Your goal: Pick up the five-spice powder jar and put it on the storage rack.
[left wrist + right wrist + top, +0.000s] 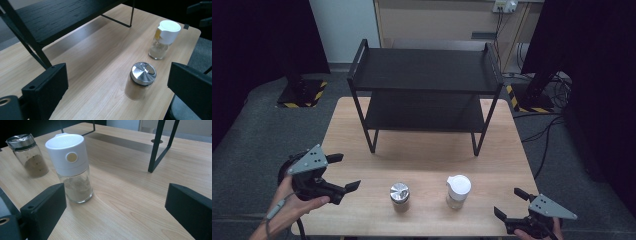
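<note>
I hold my left gripper (343,171) wide open, empty, near the steel-capped jar (400,196). My right gripper (510,204) gapes wide beside the white-capped jar (458,191), touching nothing.

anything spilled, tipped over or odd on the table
Nothing stands out. The steel-lidded jar and the white-capped jar both stand upright on the table, apart from each other, lids on, with no powder spilled around them. The black shelf stands level.

Light wooden table (422,165) — black two-tier rack (426,90), steel-lidded jar (400,196), white-capped jar (458,191)
</note>
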Available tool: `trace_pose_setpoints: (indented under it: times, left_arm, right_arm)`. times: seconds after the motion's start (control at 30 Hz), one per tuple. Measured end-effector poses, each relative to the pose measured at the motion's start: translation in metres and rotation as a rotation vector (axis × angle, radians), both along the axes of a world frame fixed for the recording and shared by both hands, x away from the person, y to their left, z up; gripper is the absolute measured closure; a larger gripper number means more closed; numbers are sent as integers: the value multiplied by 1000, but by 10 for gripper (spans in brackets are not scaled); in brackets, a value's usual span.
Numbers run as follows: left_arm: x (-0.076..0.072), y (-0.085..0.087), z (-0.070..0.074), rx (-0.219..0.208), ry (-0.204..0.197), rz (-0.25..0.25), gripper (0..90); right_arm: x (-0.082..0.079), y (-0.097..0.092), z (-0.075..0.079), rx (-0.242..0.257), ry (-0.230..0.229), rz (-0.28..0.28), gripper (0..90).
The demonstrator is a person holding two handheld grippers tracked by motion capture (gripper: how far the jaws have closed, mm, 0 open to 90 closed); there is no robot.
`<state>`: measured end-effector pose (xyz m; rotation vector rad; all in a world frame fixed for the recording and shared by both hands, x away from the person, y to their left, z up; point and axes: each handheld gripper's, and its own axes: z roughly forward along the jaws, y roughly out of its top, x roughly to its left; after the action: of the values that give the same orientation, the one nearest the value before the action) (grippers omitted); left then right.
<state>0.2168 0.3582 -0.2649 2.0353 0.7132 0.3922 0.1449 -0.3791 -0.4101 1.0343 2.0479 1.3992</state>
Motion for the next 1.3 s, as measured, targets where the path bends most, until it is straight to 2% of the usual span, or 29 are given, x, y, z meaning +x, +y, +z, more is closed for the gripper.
trace_pose_setpoints:
  times: [0.07,0.4,0.57,0.77,1.07,1.3]
  left_arm:
    - [3,-5,2,22,-1,-18,24]
    - [14,-24,1,54,19,-79,25]
    - [23,-38,-3,87,34,-118,25]
    - [30,-48,-9,98,47,-157,26]
    - [43,-67,-22,121,90,-206,30]
    - [48,-77,-28,130,100,-235,32]
  right_arm:
    - [0,0,0,1,0,-1,40]
    - [0,0,0,2,0,-2,40]
    - [0,0,0,2,0,-2,40]
    - [0,-1,0,3,1,-3,40]
    - [0,-1,0,3,1,-4,40]
    - [0,-1,0,2,-1,-2,41]
